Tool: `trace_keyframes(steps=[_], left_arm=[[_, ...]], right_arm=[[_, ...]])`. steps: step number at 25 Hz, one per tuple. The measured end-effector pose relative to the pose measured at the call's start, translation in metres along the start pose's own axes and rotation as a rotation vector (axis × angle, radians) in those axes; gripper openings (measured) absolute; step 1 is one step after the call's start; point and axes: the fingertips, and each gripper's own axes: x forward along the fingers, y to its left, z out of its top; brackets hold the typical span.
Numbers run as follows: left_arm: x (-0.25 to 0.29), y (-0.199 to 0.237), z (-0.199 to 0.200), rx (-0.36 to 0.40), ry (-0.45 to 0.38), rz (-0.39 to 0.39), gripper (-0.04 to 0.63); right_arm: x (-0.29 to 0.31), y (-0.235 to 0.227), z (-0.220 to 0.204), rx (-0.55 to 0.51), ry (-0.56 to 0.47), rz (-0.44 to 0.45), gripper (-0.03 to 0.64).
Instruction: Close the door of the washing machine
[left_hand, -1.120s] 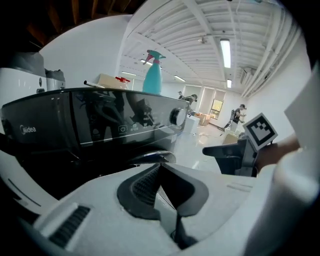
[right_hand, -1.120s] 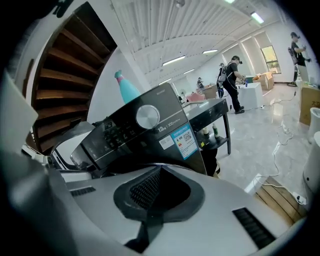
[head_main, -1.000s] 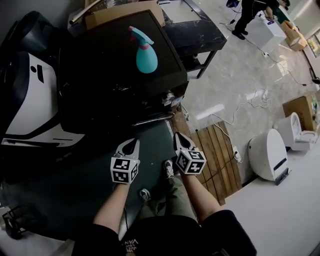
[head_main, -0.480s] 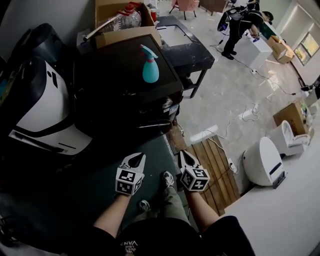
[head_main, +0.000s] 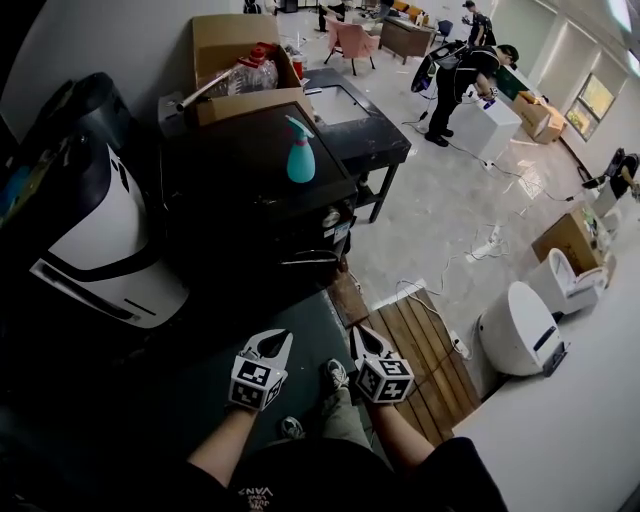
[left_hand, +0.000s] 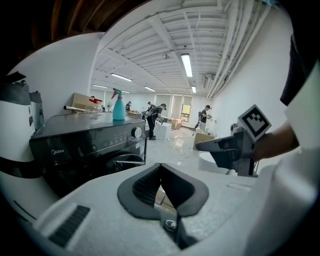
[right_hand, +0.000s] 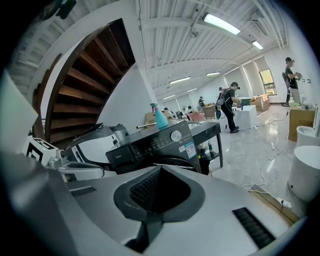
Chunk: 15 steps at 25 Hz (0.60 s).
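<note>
The black front-loading washing machine (head_main: 250, 190) stands ahead of me with a teal spray bottle (head_main: 301, 155) on its top. Its round door (right_hand: 176, 162) lies against the front as far as I can tell; in the left gripper view the door (left_hand: 119, 162) shows low on the machine. My left gripper (head_main: 282, 337) and right gripper (head_main: 356, 331) hover side by side well short of the machine. Both are shut with nothing between the fingers. In the left gripper view the left gripper (left_hand: 160, 165) has its tips together, and so does the right gripper (right_hand: 160, 169) in its own view.
A white and black appliance (head_main: 90, 240) stands left of the washer, and a cardboard box (head_main: 235, 45) sits behind it. To the right are a black table (head_main: 365, 135), a wooden pallet (head_main: 420, 350), floor cables and white toilets (head_main: 515, 325). People (head_main: 455, 75) work far back.
Both grippers have drawn back from the washer's front and risen, staying shut. The head view has lifted, so more of the room behind the machine shows.
</note>
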Motion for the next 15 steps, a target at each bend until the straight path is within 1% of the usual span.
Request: trace_keyframes(steps=[7, 15], left_arm=[[-0.040, -0.021, -0.005, 0.018, -0.016, -0.045, 0.011], [-0.071, -0.034, -0.017, 0.010, -0.015, -0.057, 0.011]], right_arm=[[-0.037, 0.042, -0.011, -0.055, -0.015, 0.023, -0.002], [-0.075, 0.064, -0.023, -0.075, -0.011, 0.012, -0.001]])
